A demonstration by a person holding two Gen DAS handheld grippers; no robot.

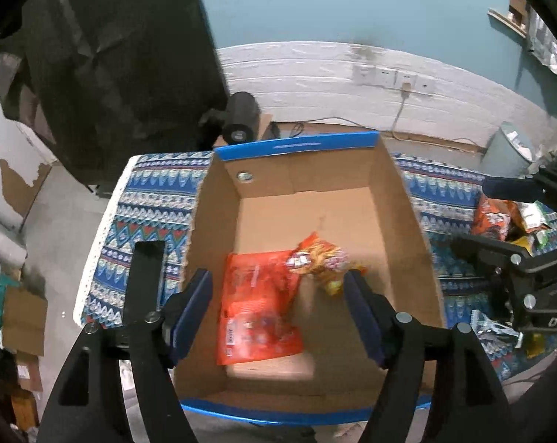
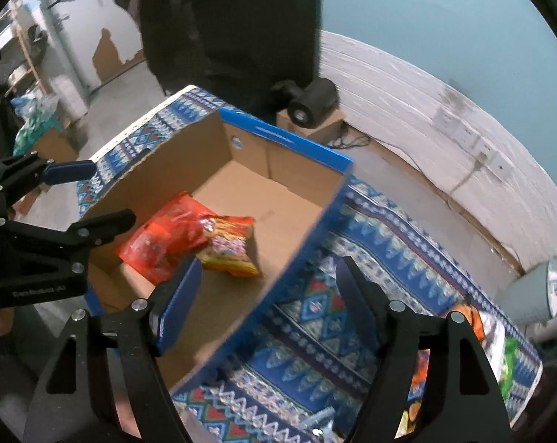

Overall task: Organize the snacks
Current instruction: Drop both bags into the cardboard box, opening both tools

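Note:
An open cardboard box point(image 1: 400, 199) with a blue rim stands on the patterned tablecloth. On its floor lies a flat orange snack packet point(image 1: 256, 306), and a yellow-orange packet point(image 1: 324, 262) rests partly on its far corner. My left gripper point(image 1: 278, 288) hangs open above the box's near half, with both packets below it and neither touched. My right gripper point(image 2: 271, 273) is open too and straddles the box's right wall point(image 2: 308, 236), its left finger over the box and its right finger over the cloth. The two packets point(image 2: 219, 243) lie just beyond its left finger.
More snack packets point(image 1: 499, 217) are piled on the cloth point(image 2: 315, 325) right of the box, also seen as green and orange packets point(image 2: 499, 350). Behind the table are a black cylindrical device point(image 1: 241, 118), a dark hanging cloth, wall sockets and a grey bin point(image 1: 507, 147).

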